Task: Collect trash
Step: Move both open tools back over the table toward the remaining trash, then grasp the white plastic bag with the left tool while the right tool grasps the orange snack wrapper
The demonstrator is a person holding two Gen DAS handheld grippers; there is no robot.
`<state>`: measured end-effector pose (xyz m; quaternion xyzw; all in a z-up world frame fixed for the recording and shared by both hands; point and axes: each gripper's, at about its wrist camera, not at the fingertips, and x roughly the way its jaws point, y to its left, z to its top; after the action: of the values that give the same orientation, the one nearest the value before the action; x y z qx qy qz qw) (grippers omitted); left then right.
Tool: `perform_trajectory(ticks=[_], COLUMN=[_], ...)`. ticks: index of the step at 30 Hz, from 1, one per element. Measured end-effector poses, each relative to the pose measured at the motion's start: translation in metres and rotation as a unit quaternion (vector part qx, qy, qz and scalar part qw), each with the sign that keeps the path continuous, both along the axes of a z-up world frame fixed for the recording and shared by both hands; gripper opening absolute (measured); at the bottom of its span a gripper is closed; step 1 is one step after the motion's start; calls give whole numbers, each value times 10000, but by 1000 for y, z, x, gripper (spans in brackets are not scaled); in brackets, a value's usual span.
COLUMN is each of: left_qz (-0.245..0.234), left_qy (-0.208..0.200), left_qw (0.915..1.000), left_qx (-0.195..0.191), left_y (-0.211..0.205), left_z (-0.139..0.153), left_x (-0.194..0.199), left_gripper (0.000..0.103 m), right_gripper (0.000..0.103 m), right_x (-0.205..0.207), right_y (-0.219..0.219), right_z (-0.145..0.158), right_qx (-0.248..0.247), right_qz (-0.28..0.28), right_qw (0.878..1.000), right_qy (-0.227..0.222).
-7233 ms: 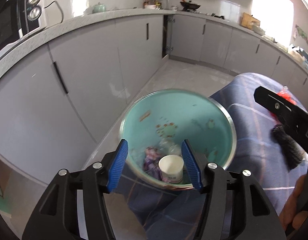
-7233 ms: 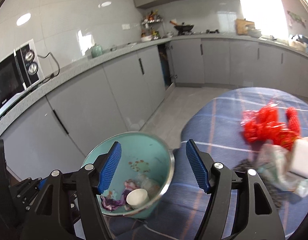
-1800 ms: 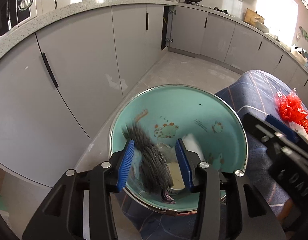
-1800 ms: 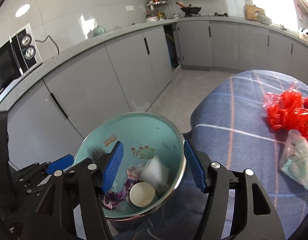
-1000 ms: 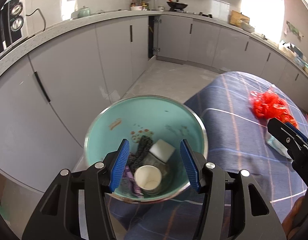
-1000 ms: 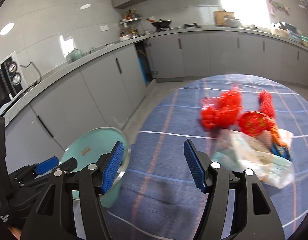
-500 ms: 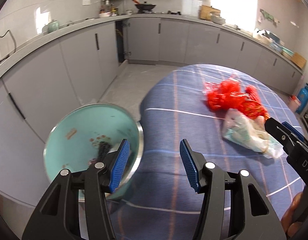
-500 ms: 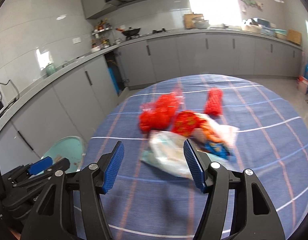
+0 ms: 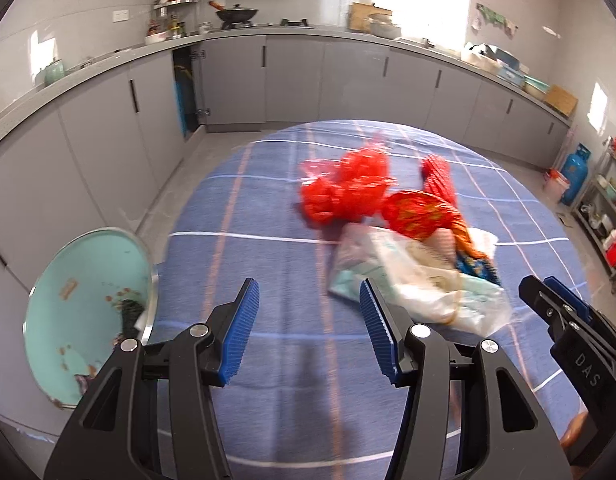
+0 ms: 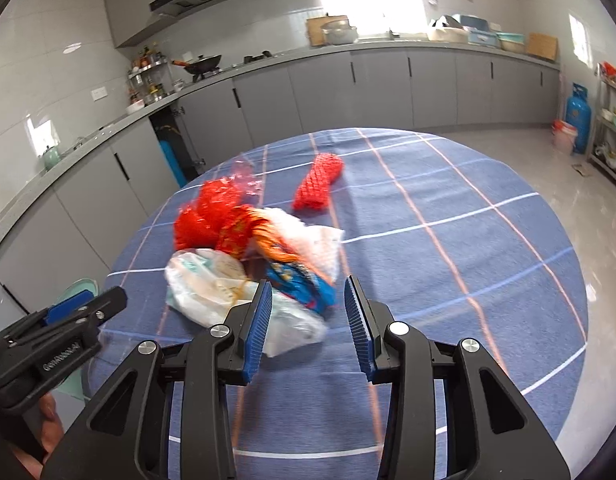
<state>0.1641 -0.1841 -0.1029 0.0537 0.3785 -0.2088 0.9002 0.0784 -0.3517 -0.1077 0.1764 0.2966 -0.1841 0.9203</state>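
A pile of trash lies on the blue checked tablecloth (image 9: 267, 216): a red plastic bag (image 9: 344, 192), a red net sleeve (image 10: 318, 184), a red printed wrapper (image 9: 420, 212), a white plastic bag (image 10: 205, 284) and a blue wrapper (image 10: 303, 280). My left gripper (image 9: 308, 292) is open over bare cloth, just left of the white bag (image 9: 420, 280). My right gripper (image 10: 308, 286) hovers at the near side of the pile with its jaws closing. The blue wrapper shows in the gap, and neither pad presses on it. A teal bowl (image 9: 87, 300) holding trash sits past the table's left edge.
Grey cabinets (image 9: 291, 80) and a counter run around the room, with a wok (image 10: 203, 62) on the stove. A blue gas cylinder (image 10: 578, 116) and a shelf stand at the far right. The cloth's right half (image 10: 468, 240) is bare. A hand (image 10: 47, 412) shows under the left gripper.
Both grippers have swung right, away from the bowl and over to the trash pile. The bowl has slid to the left edge of view. The right jaws have narrowed.
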Motion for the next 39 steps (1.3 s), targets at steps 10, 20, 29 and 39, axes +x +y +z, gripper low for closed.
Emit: perform_trajectory(ticks=[10, 20, 29, 39], left_qz=[131, 77, -137, -158], left_qy=[402, 897, 739, 78], left_qw=[9988, 9953, 9966, 9994], left_qx=[-228, -345, -351, -298], left_y=[-40, -73, -71, -11], left_z=[-14, -32, -33, 3], left_x=[13, 23, 17, -10], left_gripper=[64, 47, 11, 9], right_gripper=[40, 44, 46, 46], right_x=[-10, -3, 23, 56], right_y=[-29, -46, -41, -29], right_z=[0, 2, 7, 3], right_qx=[144, 188, 26, -96], right_qz=[-108, -5, 386, 738], right_qw=[9998, 9998, 9992, 9970], right_qy=[-100, -90, 21, 225])
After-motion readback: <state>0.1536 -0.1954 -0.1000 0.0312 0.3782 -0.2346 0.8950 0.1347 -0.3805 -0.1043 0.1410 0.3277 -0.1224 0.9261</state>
